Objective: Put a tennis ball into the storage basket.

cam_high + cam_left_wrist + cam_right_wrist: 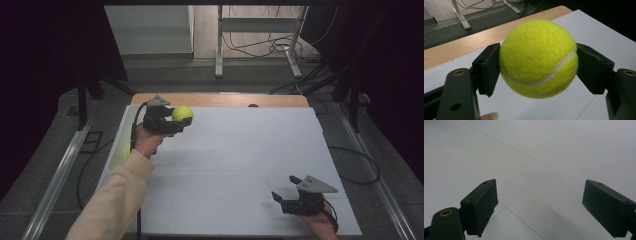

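A yellow-green tennis ball is held above the white tabletop at its far left. My left gripper is shut on it, gripped by a hand in a cream sleeve. In the left gripper view the ball sits squeezed between the two black pads, lifted off the surface. My right gripper rests low near the table's front right corner, and its jaws stand wide apart with nothing between them. The right gripper view shows bare white table between its pads.
A wooden strip runs along the table's far edge. Beyond it stand metal desk legs and loose cables on the floor. Metal rails flank the table on both sides.
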Demonstrator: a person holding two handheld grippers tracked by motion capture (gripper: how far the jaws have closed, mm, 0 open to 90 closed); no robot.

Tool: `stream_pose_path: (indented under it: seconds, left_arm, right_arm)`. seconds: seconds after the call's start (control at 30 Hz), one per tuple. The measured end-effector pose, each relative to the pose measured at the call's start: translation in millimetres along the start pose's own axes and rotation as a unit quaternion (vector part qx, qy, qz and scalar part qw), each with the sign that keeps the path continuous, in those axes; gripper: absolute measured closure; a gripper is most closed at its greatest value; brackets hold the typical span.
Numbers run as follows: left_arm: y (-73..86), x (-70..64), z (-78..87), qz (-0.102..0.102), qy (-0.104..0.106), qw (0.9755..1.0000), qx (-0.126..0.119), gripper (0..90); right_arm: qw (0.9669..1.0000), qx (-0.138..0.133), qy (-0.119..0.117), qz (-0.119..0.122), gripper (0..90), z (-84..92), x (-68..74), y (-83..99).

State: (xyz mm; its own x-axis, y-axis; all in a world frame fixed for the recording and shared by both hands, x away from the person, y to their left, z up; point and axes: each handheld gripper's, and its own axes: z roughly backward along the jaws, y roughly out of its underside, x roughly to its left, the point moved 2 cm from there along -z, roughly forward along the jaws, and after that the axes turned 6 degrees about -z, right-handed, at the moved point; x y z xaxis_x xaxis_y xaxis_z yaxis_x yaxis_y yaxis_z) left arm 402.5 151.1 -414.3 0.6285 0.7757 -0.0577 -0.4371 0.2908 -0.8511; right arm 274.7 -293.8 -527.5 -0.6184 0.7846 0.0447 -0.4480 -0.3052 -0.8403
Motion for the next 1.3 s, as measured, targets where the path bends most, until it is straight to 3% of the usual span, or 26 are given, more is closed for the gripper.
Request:
stream_pose_path:
  seconds: [1.3]
  left_arm:
    - [10.8, 43.1, 33.0, 0.035, -0.053, 0.9979, -0.008, 26.5]
  right_arm:
    - [1.0000, 0.002, 0.000, 0.002, 13.4, -0.4, 0.2, 0.4]
